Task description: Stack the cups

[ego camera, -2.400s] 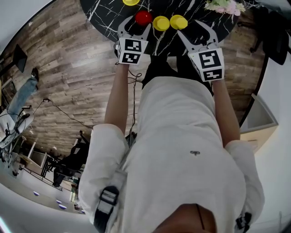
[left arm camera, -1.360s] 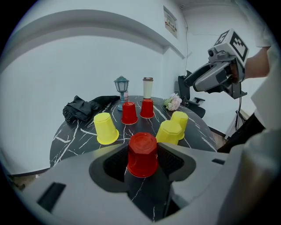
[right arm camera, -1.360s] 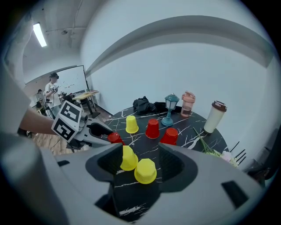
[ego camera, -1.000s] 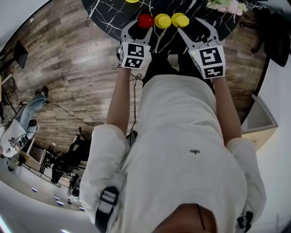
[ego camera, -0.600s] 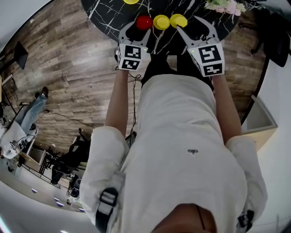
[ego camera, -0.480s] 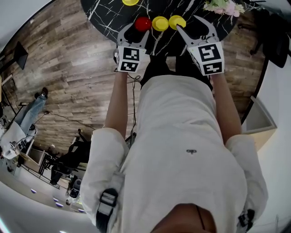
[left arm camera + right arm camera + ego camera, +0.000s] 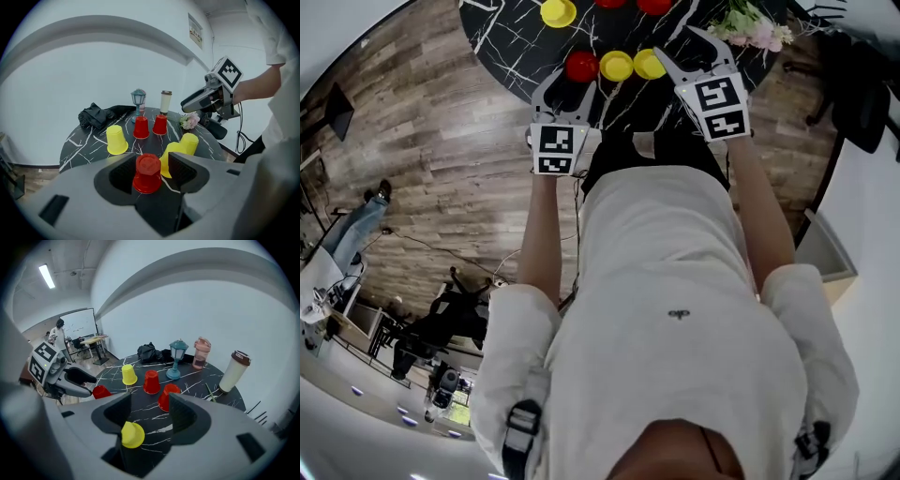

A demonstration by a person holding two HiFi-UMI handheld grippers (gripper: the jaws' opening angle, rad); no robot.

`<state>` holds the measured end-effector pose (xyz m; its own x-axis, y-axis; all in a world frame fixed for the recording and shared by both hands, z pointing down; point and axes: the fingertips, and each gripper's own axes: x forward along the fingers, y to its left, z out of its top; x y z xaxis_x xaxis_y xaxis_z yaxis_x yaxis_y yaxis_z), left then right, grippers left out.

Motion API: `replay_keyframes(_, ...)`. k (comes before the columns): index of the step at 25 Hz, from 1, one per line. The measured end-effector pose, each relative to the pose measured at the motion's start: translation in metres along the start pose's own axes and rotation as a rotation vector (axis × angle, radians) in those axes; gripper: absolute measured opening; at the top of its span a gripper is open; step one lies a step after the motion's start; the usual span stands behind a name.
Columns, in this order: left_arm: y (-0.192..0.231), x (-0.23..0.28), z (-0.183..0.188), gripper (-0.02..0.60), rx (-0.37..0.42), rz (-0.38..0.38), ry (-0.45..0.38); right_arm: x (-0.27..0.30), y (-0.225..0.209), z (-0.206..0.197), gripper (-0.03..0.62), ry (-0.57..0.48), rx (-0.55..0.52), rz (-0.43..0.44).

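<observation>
We read this as pre-grasp: left gripper (image 7: 574, 82) wide open, lined up on the upturned red cup (image 7: 148, 173) near the table (image 7: 93, 136) edge, pads clear; right gripper (image 7: 149, 411) equally wide, empty, above a yellow cup (image 7: 132, 434); next we'd close squarely on red.

Both arms out front, elbows slightly bent, bare forearms below short white sleeves (image 7: 520, 309). Left forearm (image 7: 542, 225) runs straight ahead, right forearm (image 7: 761, 220) angles slightly inward. Left gripper (image 7: 568, 86): jaws wide apart, pads pressing on nothing, nose pitched down, marker cube (image 7: 555, 150) facing up at the head camera. Right gripper (image 7: 679, 47): same state, jaws wide apart, pitched down, its marker cube (image 7: 712, 105) face-up. Right gripper sits further forward than the left; the two are well apart.
</observation>
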<state>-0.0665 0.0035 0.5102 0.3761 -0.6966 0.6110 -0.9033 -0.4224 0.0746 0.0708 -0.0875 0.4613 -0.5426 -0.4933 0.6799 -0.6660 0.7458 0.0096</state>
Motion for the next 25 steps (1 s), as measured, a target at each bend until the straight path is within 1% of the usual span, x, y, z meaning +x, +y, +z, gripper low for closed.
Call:
replay_keyframes(8,0.001,-0.003,0.022,0.212,-0.079,0.088,-0.017,0.033,-0.031,-0.001,0.253,0.024,-0.033,0.035)
replay_keyframes(16,-0.013,0.0,0.039,0.212,-0.117,0.152,-0.016,0.065,-0.052,-0.006,0.242,0.07,-0.067,0.072)
replay_keyframes(25,-0.035,0.002,0.049,0.21,-0.161,0.209,-0.019,0.093,-0.064,-0.007,0.242,0.082,-0.114,0.126)
